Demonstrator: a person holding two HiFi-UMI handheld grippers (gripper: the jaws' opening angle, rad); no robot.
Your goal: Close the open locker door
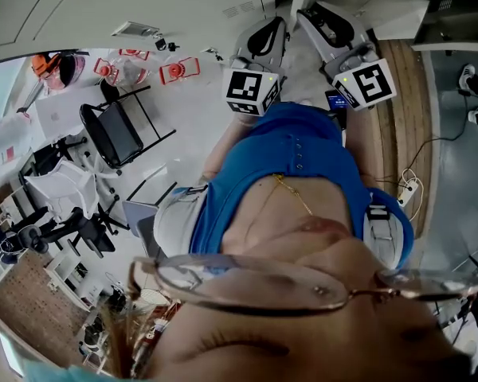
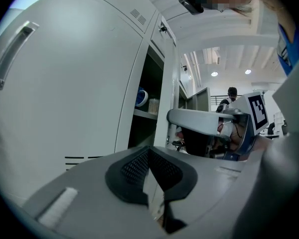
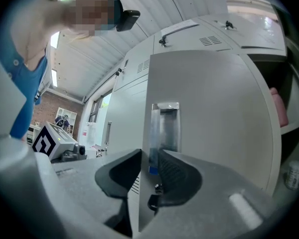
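Nearest its own camera, the right gripper (image 3: 149, 159) is seen with its jaws parted and set astride the free edge of the open locker door (image 3: 214, 113), just below the recessed handle (image 3: 165, 126). The pads seem to stop just short of the metal, though contact cannot be ruled out. The door is swung out from its locker compartment (image 3: 291, 83), where a shelf (image 3: 295, 128) is exposed at the right, and the left gripper (image 2: 149, 153) is held alongside, jaws closed tip to tip on nothing.
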